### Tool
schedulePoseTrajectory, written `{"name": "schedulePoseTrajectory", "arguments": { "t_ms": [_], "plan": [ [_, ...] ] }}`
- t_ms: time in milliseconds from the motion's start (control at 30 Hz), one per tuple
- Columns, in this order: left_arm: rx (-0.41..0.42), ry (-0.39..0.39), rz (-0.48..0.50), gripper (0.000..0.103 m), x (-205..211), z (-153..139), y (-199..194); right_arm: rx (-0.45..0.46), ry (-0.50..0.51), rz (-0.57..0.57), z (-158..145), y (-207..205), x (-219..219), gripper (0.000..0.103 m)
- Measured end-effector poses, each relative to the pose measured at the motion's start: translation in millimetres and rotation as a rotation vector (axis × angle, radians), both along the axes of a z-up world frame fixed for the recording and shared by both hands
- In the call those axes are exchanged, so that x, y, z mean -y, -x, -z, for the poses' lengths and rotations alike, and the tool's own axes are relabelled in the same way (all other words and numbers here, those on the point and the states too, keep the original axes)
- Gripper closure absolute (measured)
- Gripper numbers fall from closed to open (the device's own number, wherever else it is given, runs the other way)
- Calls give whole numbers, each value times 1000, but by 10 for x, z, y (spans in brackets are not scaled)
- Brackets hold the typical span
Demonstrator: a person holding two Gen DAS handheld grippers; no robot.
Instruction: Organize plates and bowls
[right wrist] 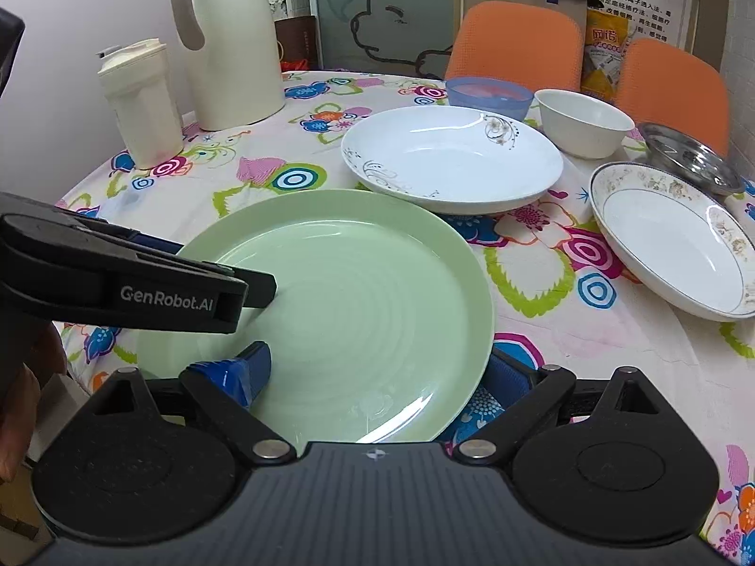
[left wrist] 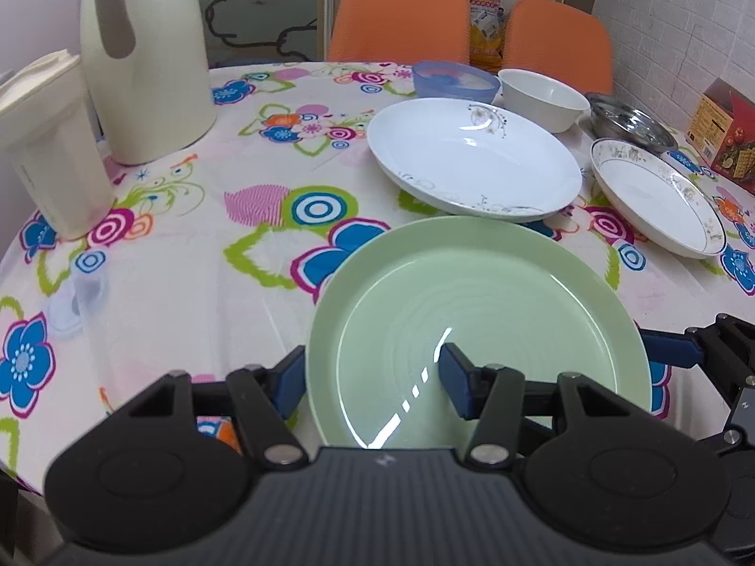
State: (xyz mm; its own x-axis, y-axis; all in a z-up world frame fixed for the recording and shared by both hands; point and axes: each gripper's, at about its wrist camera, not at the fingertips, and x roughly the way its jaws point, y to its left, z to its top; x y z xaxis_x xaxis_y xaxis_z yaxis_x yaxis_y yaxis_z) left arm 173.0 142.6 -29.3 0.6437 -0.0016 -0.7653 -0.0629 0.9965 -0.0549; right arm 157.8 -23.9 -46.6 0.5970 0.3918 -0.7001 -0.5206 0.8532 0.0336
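Note:
A green plate (left wrist: 476,311) (right wrist: 349,292) lies at the near edge of the floral table. My left gripper (left wrist: 370,372) (right wrist: 217,264) is open astride its left rim, one finger outside, the other over the plate's inside. The right gripper (right wrist: 377,372) is open astride the right rim, and one of its fingers (left wrist: 665,351) shows in the left wrist view. Behind stand a big white plate (left wrist: 472,160) (right wrist: 448,160), a floral-rimmed plate (left wrist: 656,198) (right wrist: 670,245), a white bowl (left wrist: 542,96) (right wrist: 585,122), a blue bowl (left wrist: 455,80) (right wrist: 488,94) and a steel bowl (left wrist: 630,120) (right wrist: 689,155).
A cream thermos jug (left wrist: 141,56) (right wrist: 226,42) and a cream lidded container (left wrist: 52,141) (right wrist: 137,99) stand at the table's left. A red box (left wrist: 726,132) sits far right. Two orange chairs (left wrist: 401,14) back the table. A hand (right wrist: 19,401) shows at the left edge.

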Motion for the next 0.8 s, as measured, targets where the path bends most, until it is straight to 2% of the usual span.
{"name": "schedulePoseTrajectory", "arguments": {
  "t_ms": [133,167,233,400,633,800],
  "plan": [
    [10,30,-4,48,-45,34,0,12,11,-14,22,11,-6,19],
    [6,41,0,45,-60,32,-1,6,7,-23,16,-5,5,19],
    [22,64,6,28,-103,-7,20,-5,-18,-35,-23,-24,73,21],
    [121,81,-19,22,-226,-245,-8,80,-80,68,-295,-159,380,20],
    [142,91,-40,21,-349,-393,-549,139,-109,88,-513,-902,421,20],
    [102,102,-50,21,-433,-352,-1127,96,-75,102,-365,-1494,328,20]
  ]
}}
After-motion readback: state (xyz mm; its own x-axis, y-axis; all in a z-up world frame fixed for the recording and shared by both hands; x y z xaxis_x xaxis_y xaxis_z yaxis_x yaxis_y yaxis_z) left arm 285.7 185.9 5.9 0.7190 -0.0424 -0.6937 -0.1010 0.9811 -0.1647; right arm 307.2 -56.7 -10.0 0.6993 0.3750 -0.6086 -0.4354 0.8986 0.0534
